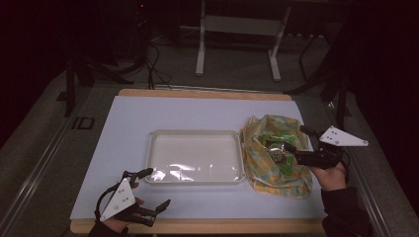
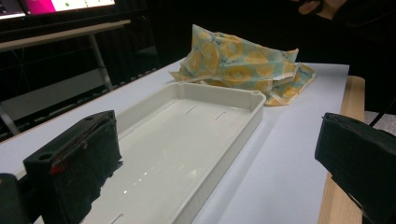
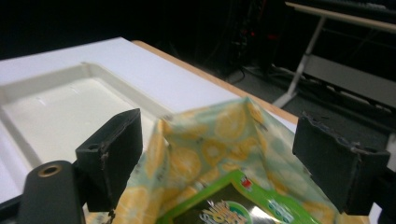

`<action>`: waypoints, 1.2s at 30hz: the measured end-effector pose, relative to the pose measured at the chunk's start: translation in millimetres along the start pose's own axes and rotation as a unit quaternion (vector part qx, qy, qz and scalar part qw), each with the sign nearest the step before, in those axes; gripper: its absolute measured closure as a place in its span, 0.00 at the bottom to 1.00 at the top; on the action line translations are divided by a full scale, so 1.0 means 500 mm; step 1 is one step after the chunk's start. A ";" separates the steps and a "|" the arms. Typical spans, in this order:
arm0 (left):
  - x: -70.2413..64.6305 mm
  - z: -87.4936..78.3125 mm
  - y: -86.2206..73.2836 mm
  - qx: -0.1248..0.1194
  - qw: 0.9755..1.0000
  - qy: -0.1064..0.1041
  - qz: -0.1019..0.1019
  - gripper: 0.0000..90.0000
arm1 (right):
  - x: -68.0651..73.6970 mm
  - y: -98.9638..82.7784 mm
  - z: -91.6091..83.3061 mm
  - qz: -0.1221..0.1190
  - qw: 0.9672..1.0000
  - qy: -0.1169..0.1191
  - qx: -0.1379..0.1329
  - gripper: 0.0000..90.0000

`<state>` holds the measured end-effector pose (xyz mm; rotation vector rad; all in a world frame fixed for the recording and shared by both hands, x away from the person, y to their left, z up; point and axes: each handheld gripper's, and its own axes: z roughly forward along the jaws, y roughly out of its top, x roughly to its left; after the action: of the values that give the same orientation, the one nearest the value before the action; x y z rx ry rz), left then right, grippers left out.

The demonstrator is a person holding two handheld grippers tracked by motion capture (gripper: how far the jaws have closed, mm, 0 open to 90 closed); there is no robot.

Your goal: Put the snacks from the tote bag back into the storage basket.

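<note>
One white plastic tray (image 1: 195, 155), one lemon-patterned cloth bag (image 1: 274, 153) and one green snack packet (image 1: 276, 148) are seen on a worktop (image 1: 128, 128) covered by a white sheet. The tray is set at the middle of the worktop and is empty, with its right rim touched by the bag. The bag is laid open near the right edge, and the packet is held inside it, with some further contents beneath that cannot be made out.

Two claws are counted. The left claw (image 1: 157, 187) is held by a hand (image 1: 116, 222) at the near left corner, with its jaws spread wide and nothing between them; it is placed just beside the tray's near left corner. The right claw (image 1: 294, 139) is held by a hand (image 1: 330, 176) at the right edge, its jaws parted wide over the bag's mouth and closed on nothing.

Bare sheet is left along the far edge and down the left side; the near strip is narrower.
</note>
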<state>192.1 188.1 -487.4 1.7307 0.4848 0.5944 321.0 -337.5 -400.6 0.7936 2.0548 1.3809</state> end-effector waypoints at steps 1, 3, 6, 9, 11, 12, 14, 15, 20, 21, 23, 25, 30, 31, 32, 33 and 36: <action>0.000 0.000 0.000 -0.001 1.000 0.001 0.000 0.01 | -0.003 -0.003 0.002 0.000 1.000 -0.006 0.004 0.18; 0.000 -0.001 0.000 -0.002 1.000 0.001 0.002 0.01 | -0.009 -0.010 0.005 0.004 1.000 -0.010 0.011 0.19; 0.000 -0.001 0.000 -0.004 1.000 0.001 0.002 0.01 | -0.018 -0.022 0.009 0.010 1.000 -0.018 0.020 0.20; 0.000 0.000 0.000 -0.005 1.000 0.000 0.002 0.01 | -0.027 -0.036 0.011 0.015 0.999 -0.023 0.023 0.23; 0.000 0.000 0.000 -0.005 1.000 -0.002 0.001 0.01 | -0.034 -0.045 0.012 0.021 0.999 -0.026 0.026 0.23; -0.001 0.000 0.000 -0.005 1.000 -0.002 0.001 0.01 | -0.037 -0.050 0.013 0.026 0.999 -0.027 0.029 0.23; -0.001 0.001 -0.001 -0.004 1.000 -0.004 0.000 0.01 | -0.043 -0.062 0.015 0.036 0.998 -0.028 0.032 0.24; 0.000 0.001 -0.001 -0.002 1.000 -0.004 0.002 0.01 | -0.046 -0.068 0.016 0.040 0.998 -0.031 0.035 0.24; 0.000 0.002 -0.001 0.000 1.000 -0.004 0.001 0.01 | -0.054 -0.096 0.025 0.053 0.996 -0.042 0.056 0.27; 0.000 0.002 -0.001 0.000 1.000 -0.004 0.001 0.01 | -0.056 -0.103 0.028 0.055 0.996 -0.042 0.060 0.28; 0.000 0.002 -0.001 0.000 1.000 -0.004 0.001 0.01 | -0.057 -0.111 0.033 0.059 0.995 -0.042 0.068 0.29; 0.000 0.002 -0.001 0.000 1.000 -0.004 0.001 0.01 | -0.058 -0.120 0.039 0.062 0.994 -0.042 0.074 0.30; 0.000 0.003 -0.001 -0.001 1.000 -0.002 0.004 0.01 | -0.069 -0.147 0.052 0.074 0.992 -0.049 0.093 0.35; 0.000 0.002 -0.001 -0.001 1.000 -0.002 0.004 0.01 | -0.072 -0.150 0.053 0.074 0.991 -0.051 0.094 0.36; 0.000 0.003 -0.001 -0.001 1.000 -0.002 0.004 0.01 | -0.075 -0.153 0.054 0.079 0.991 -0.051 0.096 0.36; -0.001 0.003 -0.001 -0.001 1.000 -0.002 0.005 0.01 | -0.079 -0.156 0.055 0.082 0.991 -0.051 0.098 0.36; -0.001 0.002 -0.001 -0.001 1.000 -0.002 0.005 0.01 | -0.082 -0.162 0.057 0.085 0.990 -0.054 0.100 0.36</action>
<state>192.5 187.1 -488.1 1.7331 0.4726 0.5996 355.2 -374.1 -481.7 1.1276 2.1034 1.2004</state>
